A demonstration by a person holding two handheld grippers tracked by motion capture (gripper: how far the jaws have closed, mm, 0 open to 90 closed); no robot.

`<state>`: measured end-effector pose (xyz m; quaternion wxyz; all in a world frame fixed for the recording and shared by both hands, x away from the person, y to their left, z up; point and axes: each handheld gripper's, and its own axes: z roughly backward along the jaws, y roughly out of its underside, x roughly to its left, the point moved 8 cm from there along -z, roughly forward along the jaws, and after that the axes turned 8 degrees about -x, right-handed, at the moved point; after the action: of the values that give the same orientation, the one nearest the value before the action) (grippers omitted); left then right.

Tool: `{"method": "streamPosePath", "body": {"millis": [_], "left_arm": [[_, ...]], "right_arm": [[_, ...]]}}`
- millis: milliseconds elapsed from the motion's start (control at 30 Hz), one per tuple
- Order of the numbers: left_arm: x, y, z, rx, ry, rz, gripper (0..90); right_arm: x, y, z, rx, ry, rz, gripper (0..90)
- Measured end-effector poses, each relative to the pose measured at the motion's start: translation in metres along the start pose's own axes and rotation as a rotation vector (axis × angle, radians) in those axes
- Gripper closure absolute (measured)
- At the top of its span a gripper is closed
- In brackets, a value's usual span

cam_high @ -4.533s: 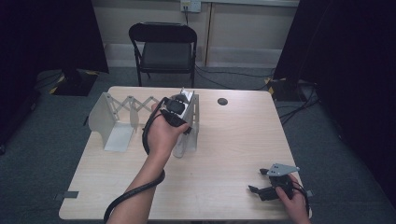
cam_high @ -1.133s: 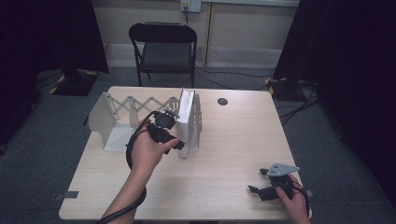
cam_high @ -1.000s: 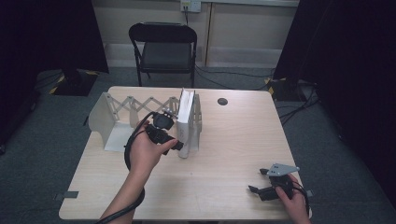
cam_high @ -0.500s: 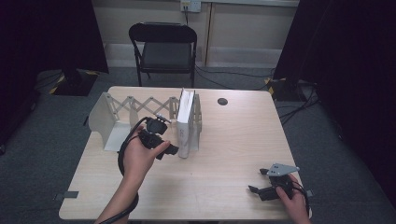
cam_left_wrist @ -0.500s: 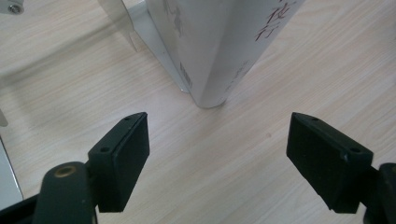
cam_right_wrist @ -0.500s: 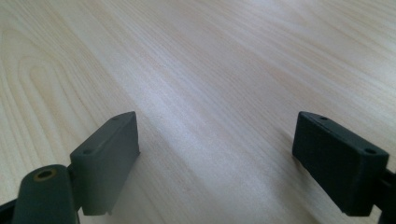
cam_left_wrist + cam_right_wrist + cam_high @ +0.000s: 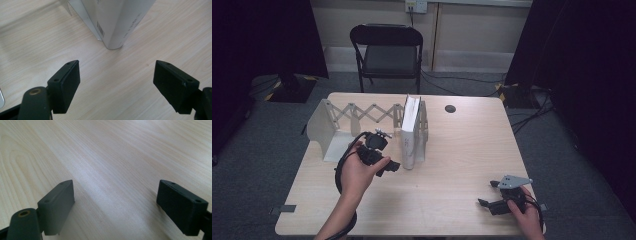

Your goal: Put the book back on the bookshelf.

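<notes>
This looks like a recording studio or lab room set up for filming table work. A plain light wooden table (image 7: 452, 165) stands alone on grey carpet (image 7: 257, 145). Black curtains (image 7: 582, 75) hang to both sides of the table and darken the room's edges. Behind the table stands a black folding chair (image 7: 387, 52), and beyond it a pale wall with a socket (image 7: 416, 6). Cables (image 7: 532, 112) trail over the carpet right of the table.

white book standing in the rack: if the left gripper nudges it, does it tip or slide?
Probably tips: the book stands tall on a narrow edge. The rack end plate behind may catch it. Its glossy-looking cover might slip between the open left gripper pads.
</notes>
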<state>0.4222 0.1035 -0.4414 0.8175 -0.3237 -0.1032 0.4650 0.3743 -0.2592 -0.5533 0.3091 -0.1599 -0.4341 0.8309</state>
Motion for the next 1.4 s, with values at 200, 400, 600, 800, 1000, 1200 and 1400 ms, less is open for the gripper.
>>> {"method": "streamPosePath", "body": {"millis": [200,400,600,800,1000,1200,1400], "left_arm": [[0.003,0.006,-0.001,-0.003,0.003,0.012,21.4],[0.008,0.016,-0.004,0.005,0.010,0.023,20.9],[0.009,0.023,-0.007,0.006,0.021,0.030,20.8],[0.011,0.029,-0.010,0.019,0.022,0.036,21.1],[0.010,0.036,-0.012,0.028,0.027,0.031,21.4],[0.014,0.041,-0.013,0.027,0.017,0.047,21.9],[0.018,0.048,-0.013,0.038,0.017,0.061,22.1]], "right_arm": [[0.000,0.000,0.000,0.000,0.000,0.000,14.4],[0.000,0.000,0.000,0.000,0.000,0.000,14.4],[0.000,0.000,0.000,0.000,0.000,0.000,14.4],[0.000,0.000,0.000,0.000,0.000,0.000,14.4],[0.000,0.000,0.000,0.000,0.000,0.001,14.4],[0.000,0.000,0.000,0.000,0.000,0.000,14.4],[0.000,0.000,0.000,0.000,0.000,0.000,14.4]]}}
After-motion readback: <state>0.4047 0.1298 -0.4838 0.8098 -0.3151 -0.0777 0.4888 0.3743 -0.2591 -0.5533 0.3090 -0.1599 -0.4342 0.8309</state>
